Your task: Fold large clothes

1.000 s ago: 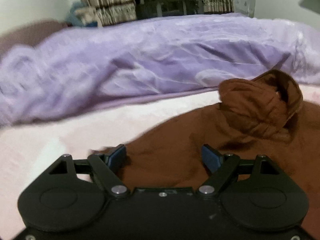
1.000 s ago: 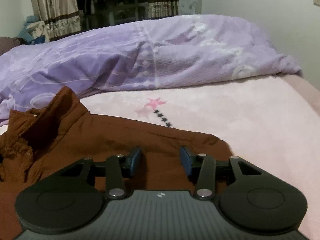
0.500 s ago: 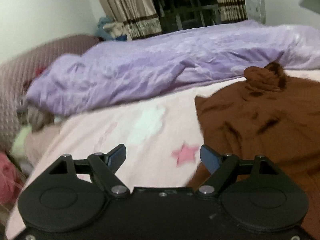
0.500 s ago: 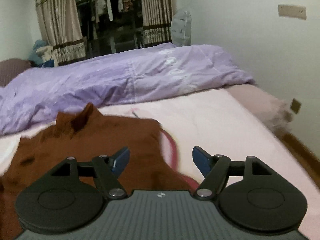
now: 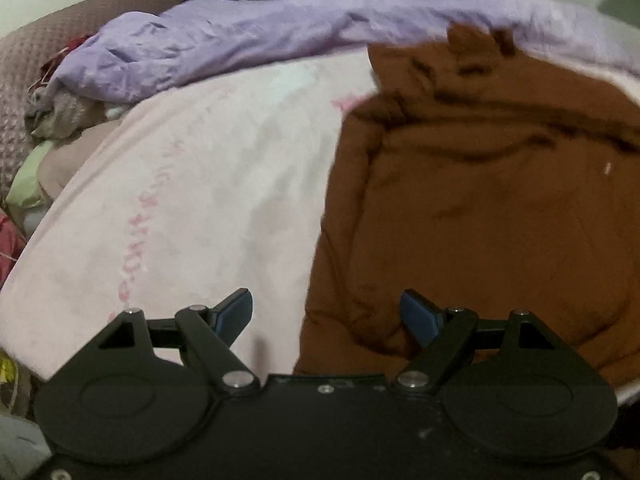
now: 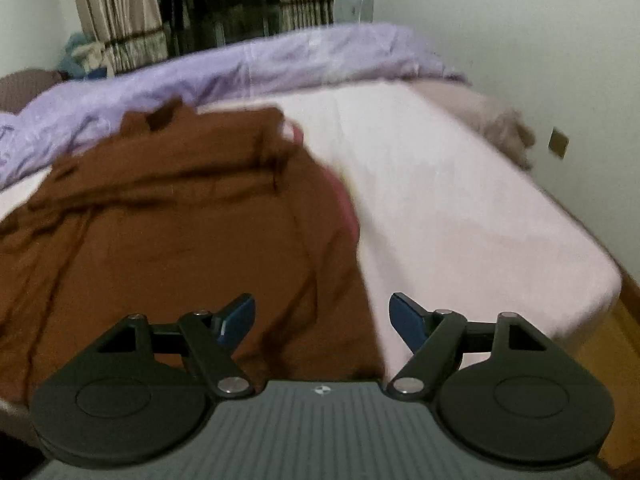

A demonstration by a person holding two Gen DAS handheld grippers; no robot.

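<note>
Bed [image 6: 460, 200] fills both views, pink sheet, with a purple duvet [image 5: 280, 36] bunched along the far side, so I read the near half as kept free for folding. On it lies 1 brown garment [image 5: 480, 184], spread fairly flat in the middle of the bed; in the right wrist view it sits left of centre [image 6: 168, 232]. Long axis runs near to far: collar at the far end almost touching the duvet, hem at the near edge by me. Its 2 long sides look turned in, so I judge the sleeves are folded and the lengthwise fold is next.

My left gripper [image 5: 326, 312] is over the garment's near left corner, jaws wide apart, nothing between the pads. My right gripper [image 6: 322, 318] is over the near right edge, jaws opening, only cloth beneath, none pinched. Placed 1 per hem corner, probably to lift the hem toward the collar. Frames blurred, fine creases unclear.
</note>
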